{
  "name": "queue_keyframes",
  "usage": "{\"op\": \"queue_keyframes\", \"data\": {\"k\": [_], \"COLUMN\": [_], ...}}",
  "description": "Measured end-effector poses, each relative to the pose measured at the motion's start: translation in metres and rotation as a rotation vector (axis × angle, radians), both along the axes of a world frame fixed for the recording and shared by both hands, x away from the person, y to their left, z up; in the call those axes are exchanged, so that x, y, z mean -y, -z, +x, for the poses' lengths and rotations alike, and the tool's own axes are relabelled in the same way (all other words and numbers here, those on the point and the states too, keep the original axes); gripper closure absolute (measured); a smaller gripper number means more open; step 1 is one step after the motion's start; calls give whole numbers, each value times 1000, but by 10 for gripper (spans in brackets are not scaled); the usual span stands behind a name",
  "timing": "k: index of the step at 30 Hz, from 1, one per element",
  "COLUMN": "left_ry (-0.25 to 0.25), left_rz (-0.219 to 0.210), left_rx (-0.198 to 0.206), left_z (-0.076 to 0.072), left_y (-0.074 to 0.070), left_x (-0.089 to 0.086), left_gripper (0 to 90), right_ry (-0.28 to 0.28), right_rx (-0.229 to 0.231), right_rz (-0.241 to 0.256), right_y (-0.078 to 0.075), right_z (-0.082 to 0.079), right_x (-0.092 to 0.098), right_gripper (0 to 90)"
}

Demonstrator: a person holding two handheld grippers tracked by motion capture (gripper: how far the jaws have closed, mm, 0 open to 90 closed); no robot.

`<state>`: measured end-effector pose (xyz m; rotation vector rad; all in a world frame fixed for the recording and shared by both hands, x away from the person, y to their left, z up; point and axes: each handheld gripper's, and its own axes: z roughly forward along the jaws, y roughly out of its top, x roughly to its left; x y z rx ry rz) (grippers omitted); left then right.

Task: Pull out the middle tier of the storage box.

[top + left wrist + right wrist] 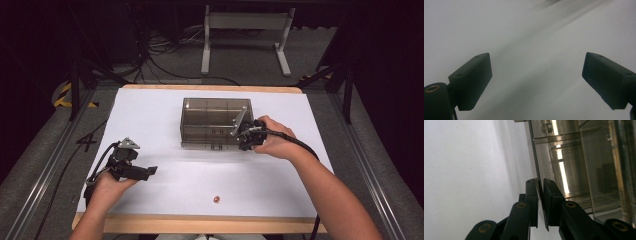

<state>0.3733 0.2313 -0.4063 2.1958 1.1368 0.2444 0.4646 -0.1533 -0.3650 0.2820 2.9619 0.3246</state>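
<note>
Right gripper (pixel 540 202) pinches one thin clear panel (pixel 537 173) of the single smoky compartment box (pixel 216 123) mid-table. Left gripper (pixel 536 82) hovers wide open, empty, over white paper (pixel 165 175). One small reddish bead (pixel 216 199) lies near the front edge.

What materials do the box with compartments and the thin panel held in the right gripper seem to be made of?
The box looks like smoke-tinted clear plastic, probably acrylic: its dividers show through the walls, and the glossy walls carry bright reflections. The panel clamped in the right gripper seems to be the same tinted, glossy sheet, thin with a straight edge. Glass cannot be ruled out.
</note>
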Motion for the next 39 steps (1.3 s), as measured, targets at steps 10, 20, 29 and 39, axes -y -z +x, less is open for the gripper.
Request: {"op": "queue_keyframes", "data": {"k": [10,20,29,39], "left_ry": [1,3,5,4], "left_rz": [1,0,1,0], "left_rx": [-1,-4,-4,-4], "left_z": [0,0,0,0], "left_y": [0,0,0,0], "left_x": [0,1,1,1], "left_gripper": [98,98,98,98], "right_ry": [-32,-76,-93,-108], "right_rx": [-11,-23,-29,-27], "right_rz": [-12,-24,-33,-46], "right_y": [-1,-2,-2,1], "right_z": [-11,-21,-25,-29], "right_x": [-2,-4,-1,-2], "right_gripper": [852,866,865,871]}}
